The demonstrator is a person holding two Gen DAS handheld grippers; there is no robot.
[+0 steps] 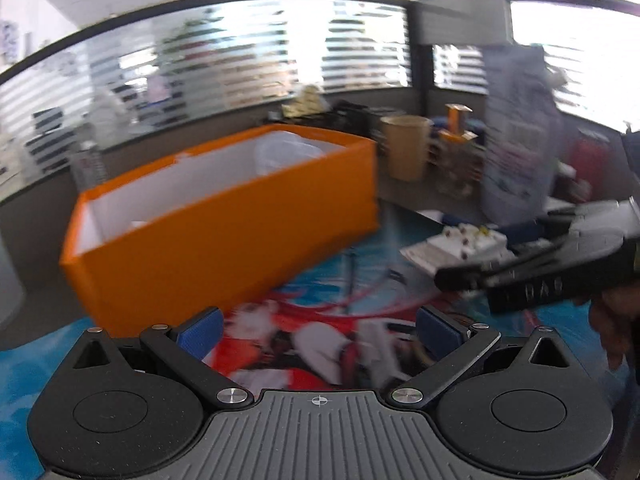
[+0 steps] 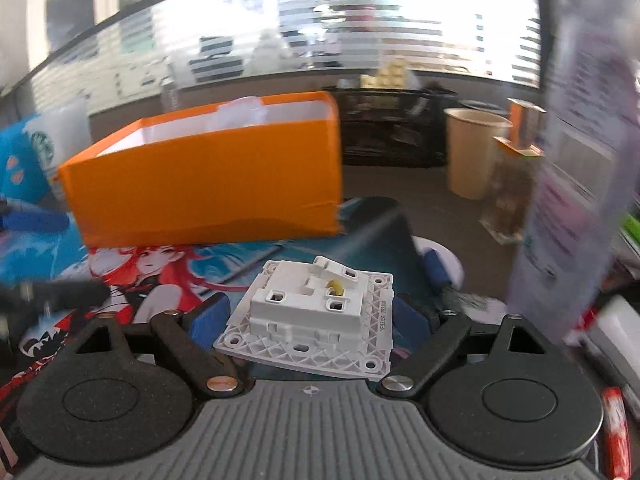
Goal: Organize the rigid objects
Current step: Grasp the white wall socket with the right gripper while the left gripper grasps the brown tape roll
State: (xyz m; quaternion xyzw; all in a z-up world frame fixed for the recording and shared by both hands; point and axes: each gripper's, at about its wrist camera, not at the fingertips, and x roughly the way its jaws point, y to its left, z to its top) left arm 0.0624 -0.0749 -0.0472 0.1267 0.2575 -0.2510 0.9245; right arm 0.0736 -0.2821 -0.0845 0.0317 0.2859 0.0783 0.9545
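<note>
A white wall-switch module [image 2: 316, 312] lies back side up between the blue pads [image 2: 208, 318] of my right gripper [image 2: 308, 316]; both pads touch its plate edges, so the gripper is shut on it. In the left wrist view the same module [image 1: 452, 244] shows at the right, with the right gripper [image 1: 460, 276] around it. An open orange box [image 1: 224, 232] [image 2: 208, 184] with a white inside stands just behind on the printed mat [image 2: 152, 264]. My left gripper [image 1: 320, 332] hovers open over the mat in front of the box, nothing between its fingers.
A paper coffee cup [image 2: 44, 144] stands left of the box, with a blue pen [image 2: 36, 220] below it. A beige bin [image 2: 472, 148] and a tall printed banner [image 2: 568, 160] stand at the right. A white disc with a blue item [image 2: 436, 268] lies past the module.
</note>
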